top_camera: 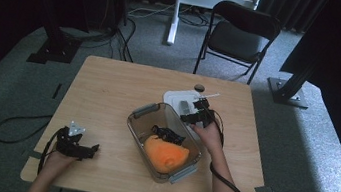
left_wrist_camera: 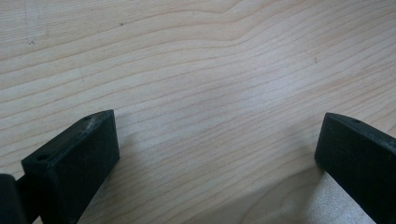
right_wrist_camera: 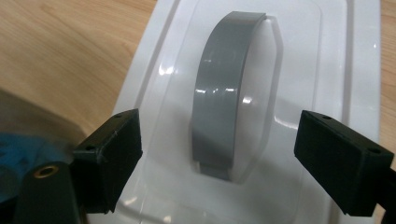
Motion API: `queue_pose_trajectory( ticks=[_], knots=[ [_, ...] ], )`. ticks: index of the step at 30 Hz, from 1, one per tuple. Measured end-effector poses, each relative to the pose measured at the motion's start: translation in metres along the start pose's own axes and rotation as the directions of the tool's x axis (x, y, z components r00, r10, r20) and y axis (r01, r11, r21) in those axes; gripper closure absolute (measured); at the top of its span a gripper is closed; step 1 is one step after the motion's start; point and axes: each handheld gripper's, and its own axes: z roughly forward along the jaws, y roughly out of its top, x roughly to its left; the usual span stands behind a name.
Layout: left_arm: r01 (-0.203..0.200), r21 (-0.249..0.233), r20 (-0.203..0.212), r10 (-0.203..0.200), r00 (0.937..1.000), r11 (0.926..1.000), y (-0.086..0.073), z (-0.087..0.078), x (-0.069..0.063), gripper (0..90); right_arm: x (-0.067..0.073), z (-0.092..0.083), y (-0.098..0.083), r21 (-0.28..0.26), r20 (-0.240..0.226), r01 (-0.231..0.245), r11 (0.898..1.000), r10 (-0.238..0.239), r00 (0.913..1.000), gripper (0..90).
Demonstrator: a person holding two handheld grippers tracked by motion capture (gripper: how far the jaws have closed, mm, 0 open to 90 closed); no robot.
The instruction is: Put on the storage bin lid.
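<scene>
Lid (right_wrist_camera: 261, 93) pickup in hand: your right tongs (right_wrist_camera: 217, 154) wide over grey handle (right_wrist_camera: 224, 107); lower, then pinch; left tongs (left_wrist_camera: 217, 154) wide, idle at table (left_wrist_camera: 196, 70) near edge

We see a glossy white plastic lid (right_wrist_camera: 299, 60) with a smooth grey handle (right_wrist_camera: 224, 98), a matt pale wood-grain table (left_wrist_camera: 196, 70), and a clear, perhaps glass, container (top_camera: 140, 123).

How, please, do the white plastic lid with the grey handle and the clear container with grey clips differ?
The white plastic lid with the grey handle is opaque and lies flat on the table; the clear container with grey clips is see-through, deep and holds an orange thing. Both are rectangular with grey parts.
</scene>
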Motion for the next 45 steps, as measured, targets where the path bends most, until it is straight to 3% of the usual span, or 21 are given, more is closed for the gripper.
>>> queue_pose_trajectory(
  ticks=[9, 11, 12, 14, 20, 22, 24, 35, 45],
  knots=[
    [0.000, 0.000, 0.000, 0.000, 1.0000, 1.0000, 0.000, 0.000, 0.000, 0.1, -0.003, 0.014, 0.005, -0.001, 0.009, -0.024, 1.000, 0.024, 0.9997, 27.6],
    [0.000, 0.000, 0.000, 0.000, 1.0000, 1.0000, 0.000, 0.000, 0.000, 0.1, -0.003, 0.015, 0.005, -0.008, 0.028, -0.007, 1.000, 0.007, 0.9996, 41.4],
    [0.000, 0.000, 0.000, 0.000, 1.0000, 1.0000, 0.000, 0.000, 0.000, 0.1, -0.003, 0.015, 0.004, -0.006, 0.026, -0.005, 1.000, 0.005, 0.9996, 43.0],
    [0.000, 0.000, 0.000, 0.000, 1.0000, 1.0000, 0.000, 0.000, 0.000, 0.1, -0.002, 0.016, 0.004, 0.003, 0.024, 0.008, 1.000, -0.009, 0.9997, 54.5],
    [0.000, 0.000, 0.000, 0.000, 1.0000, 1.0000, 0.000, 0.000, 0.000, 0.2, -0.002, 0.021, 0.003, 0.030, -0.005, 0.004, 1.000, -0.004, 1.0000, 67.0],
    [0.000, 0.000, 0.000, 0.000, 1.0000, 1.0000, 0.000, 0.000, 0.000, 0.1, -0.001, 0.020, 0.004, 0.028, 0.021, 0.011, 1.000, -0.011, 0.9997, 67.2],
    [0.000, -0.001, 0.000, 0.000, 1.0000, 1.0000, 0.000, 0.000, 0.000, 0.2, -0.002, 0.019, 0.003, 0.031, 0.007, 0.007, 0.999, -0.007, 0.9999, 67.4],
    [0.000, 0.000, 0.000, 0.000, 1.0000, 1.0000, 0.000, 0.000, 0.000, 0.2, -0.008, -0.001, 0.002, -0.001, 0.031, 0.020, 1.000, -0.020, 0.9993, 68.0],
    [0.000, 0.000, 0.000, 0.000, 1.0000, 1.0000, 0.000, 0.000, 0.000, 0.1, -0.017, -0.041, 0.000, -0.054, 0.037, 0.013, 0.998, -0.011, 0.9993, 68.0]
  ],
)
